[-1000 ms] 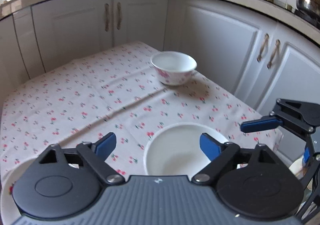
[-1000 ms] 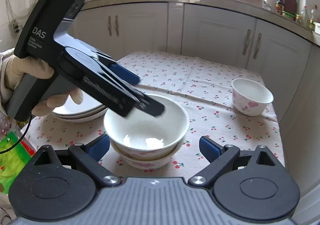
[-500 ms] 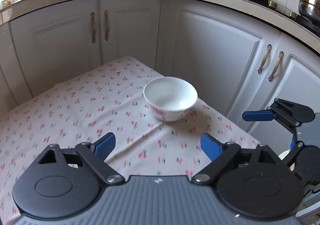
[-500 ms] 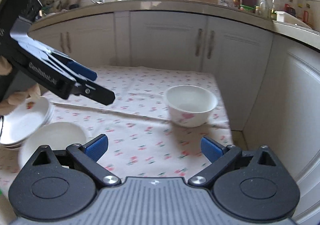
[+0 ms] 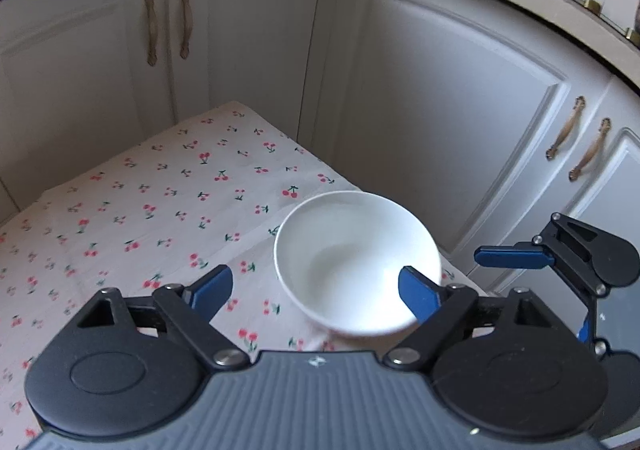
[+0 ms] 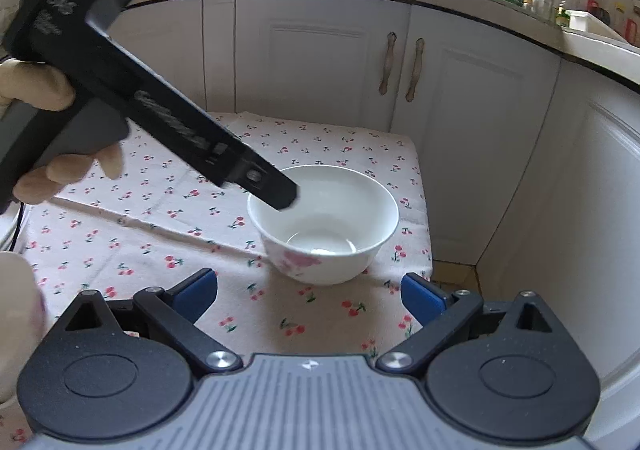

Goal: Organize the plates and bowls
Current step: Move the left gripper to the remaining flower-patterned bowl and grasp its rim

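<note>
the cloth [image 5: 132,218] with little red cherries covers the table, and most of it on the left side is bare. a gloved hand [image 6: 44,130] on the left holds the left gripper [image 5: 316,292]. its blue fingers [image 5: 210,292] have just been closing a bit, but they are open and hold nothing. one blue finger sits over the cloth and the other looks like it is over the near rim of the bowl [image 5: 358,264]. in the right view its tip sits over the far left rim, and i cannot tell if it touches.

the bowl is white with a pink flower on its side. it stands upright near the right corner of the table, close to the edge, with the white cabinet [image 5: 420,110] behind it. it looks empty.

further right is the right gripper [image 6: 310,292]. its fingers are wide open too, with nothing in them, and it points at the bowl from the near side.

i think the step now is to pick up this bowl. to do it well, slide one finger inside the rim and keep the other outside, so the wall of the bowl is between them. then squeeze slowly and lift straight up. the bowl is smooth and sits near the edge, so a push to the right could knock it off. the right gripper should wait so the two do not bump.
</note>
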{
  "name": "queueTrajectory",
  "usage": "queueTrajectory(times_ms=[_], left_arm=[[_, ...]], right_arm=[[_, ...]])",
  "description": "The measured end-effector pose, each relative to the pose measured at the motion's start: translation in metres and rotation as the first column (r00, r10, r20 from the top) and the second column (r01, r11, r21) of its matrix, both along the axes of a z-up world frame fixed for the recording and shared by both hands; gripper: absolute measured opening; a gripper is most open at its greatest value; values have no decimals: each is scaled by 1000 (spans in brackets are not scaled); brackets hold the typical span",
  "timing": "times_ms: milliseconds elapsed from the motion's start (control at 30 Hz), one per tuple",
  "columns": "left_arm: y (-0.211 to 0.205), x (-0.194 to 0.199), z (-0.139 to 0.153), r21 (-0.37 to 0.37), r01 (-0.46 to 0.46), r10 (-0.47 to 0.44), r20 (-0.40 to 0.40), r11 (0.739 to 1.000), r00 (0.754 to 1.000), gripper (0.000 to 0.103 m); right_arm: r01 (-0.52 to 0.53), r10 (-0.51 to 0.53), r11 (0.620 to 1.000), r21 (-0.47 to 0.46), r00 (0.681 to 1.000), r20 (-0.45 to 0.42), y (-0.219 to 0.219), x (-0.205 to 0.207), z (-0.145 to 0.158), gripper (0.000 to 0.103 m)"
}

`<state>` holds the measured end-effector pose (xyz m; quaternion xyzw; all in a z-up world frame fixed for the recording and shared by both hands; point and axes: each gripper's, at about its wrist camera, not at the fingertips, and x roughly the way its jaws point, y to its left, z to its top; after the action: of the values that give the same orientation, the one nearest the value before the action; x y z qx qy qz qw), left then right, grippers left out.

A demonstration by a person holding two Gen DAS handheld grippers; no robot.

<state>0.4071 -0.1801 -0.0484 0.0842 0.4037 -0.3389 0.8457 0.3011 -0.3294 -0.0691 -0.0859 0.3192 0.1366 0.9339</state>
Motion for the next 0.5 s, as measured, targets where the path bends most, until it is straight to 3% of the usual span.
queueTrajectory(times_ms=[167, 500], left_arm=[[-14, 20, -15, 13, -3, 3, -35, 1000, 999, 75], [-24, 36, -26, -2, 8, -8, -60, 1000, 998, 67]], right_arm=[[-20, 19, 1000, -16, 1000, -15, 1, 18, -9, 98], [-31, 31, 1000, -7, 1000, 3, 0, 32, -16, 93]])
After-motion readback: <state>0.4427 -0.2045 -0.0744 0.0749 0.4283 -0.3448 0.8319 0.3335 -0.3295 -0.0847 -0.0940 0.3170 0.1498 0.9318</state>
